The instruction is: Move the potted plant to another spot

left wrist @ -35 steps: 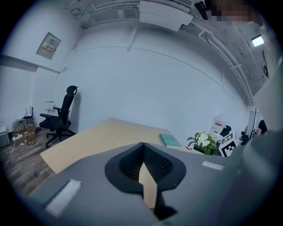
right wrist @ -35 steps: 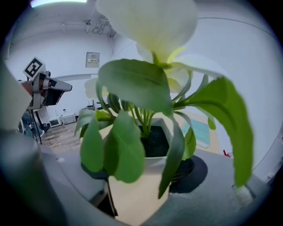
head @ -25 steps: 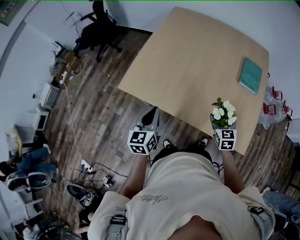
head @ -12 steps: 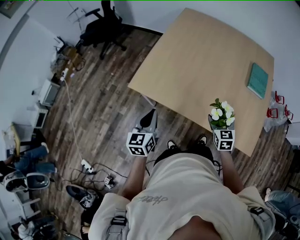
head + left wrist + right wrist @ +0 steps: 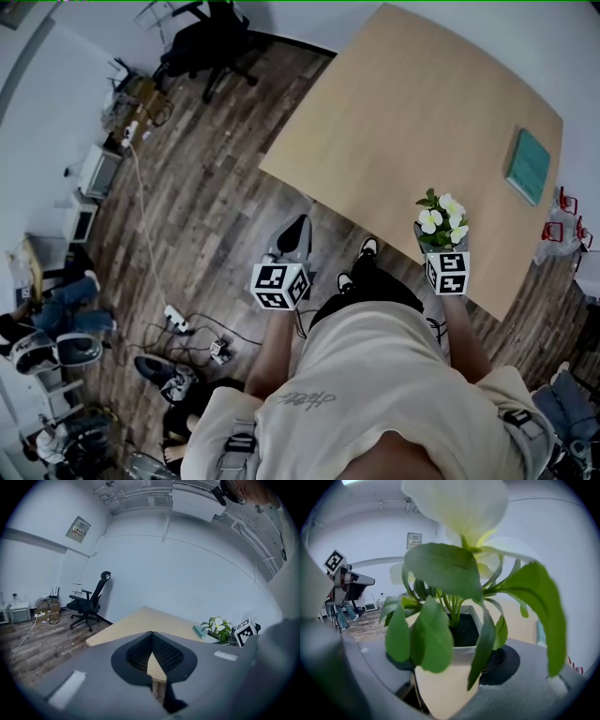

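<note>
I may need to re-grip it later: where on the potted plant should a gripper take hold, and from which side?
Take the pot itself, from the side and below the foliage, jaws across two opposite walls, as the right gripper holds it now. The leaves and flowers spread over the rim, so a grip from above would likely crush them.

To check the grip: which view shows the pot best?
The right gripper view: the pot sits close between the right gripper's jaws. The head view shows only flowers; the left gripper view, the plant far off.
</note>
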